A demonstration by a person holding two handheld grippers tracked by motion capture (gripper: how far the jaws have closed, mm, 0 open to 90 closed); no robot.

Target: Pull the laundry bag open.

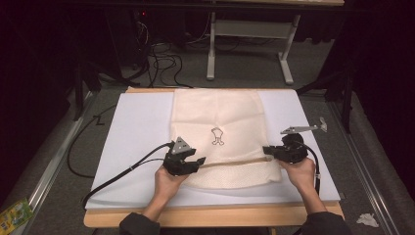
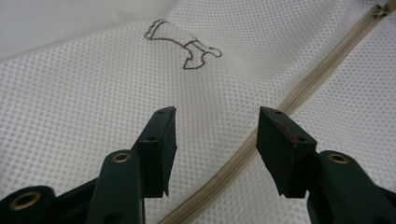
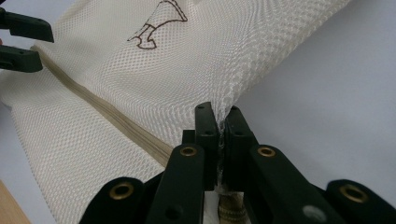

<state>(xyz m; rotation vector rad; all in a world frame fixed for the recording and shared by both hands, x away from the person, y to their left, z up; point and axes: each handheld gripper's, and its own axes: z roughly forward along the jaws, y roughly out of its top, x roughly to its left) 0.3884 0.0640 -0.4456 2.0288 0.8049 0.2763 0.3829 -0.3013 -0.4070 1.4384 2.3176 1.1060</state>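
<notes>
A cream mesh bag lies flat on a white board, with a small embroidered motif at its middle. A beige zipper runs across its near part. My left gripper hovers at the zipper's left end. Its jaws stand open over the mesh, with nothing between them and the zipper just to their right. My right gripper is at the bag's right edge, shut on a pinch of mesh at the zipper's end. The left gripper shows far off.
The board rests on a wooden table, with bare white margins left and right of the bag. Black cables trail off the board's left side. A yellow-green packet and crumpled paper lie on the floor.
</notes>
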